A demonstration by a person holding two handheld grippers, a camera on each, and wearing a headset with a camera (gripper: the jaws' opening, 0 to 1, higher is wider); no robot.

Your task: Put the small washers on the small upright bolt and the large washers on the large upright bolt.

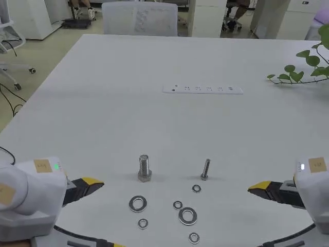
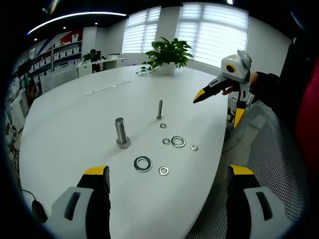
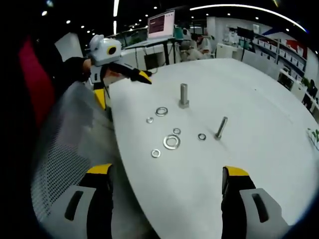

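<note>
The large bolt [image 1: 144, 168] is stood upright on its head on the white surface [image 1: 154, 77]. The small bolt [image 1: 205, 169] is stood upright too, apart from it on the right. All the washers are laid flat on the surface, on the person's side of the two bolts. Two large washers [image 1: 138, 204] are seen there: one is near the large bolt, and the other is further right, closer to the small bolt's side. Four small washers [image 1: 196, 189] are spread around them. One is just beside the foot of the small bolt, one is between the two large washers, one is just under the left large washer, and one is closest to the person. The left gripper [image 2: 169, 171] is held off to the left of this little group, well apart from it. Its fingers [image 2: 94, 189] are spread wide and are let go of everything. The right gripper [image 3: 167, 170] is held off to the right, also well apart, and its fingers [image 3: 237, 186] are spread wide and let go as well. Both grippers are pointed in toward the bolts. Further back, a flat white power strip [image 1: 203, 89] is laid on the middle of the surface. A green plant [image 1: 308, 67] is seen at the right edge.
</note>
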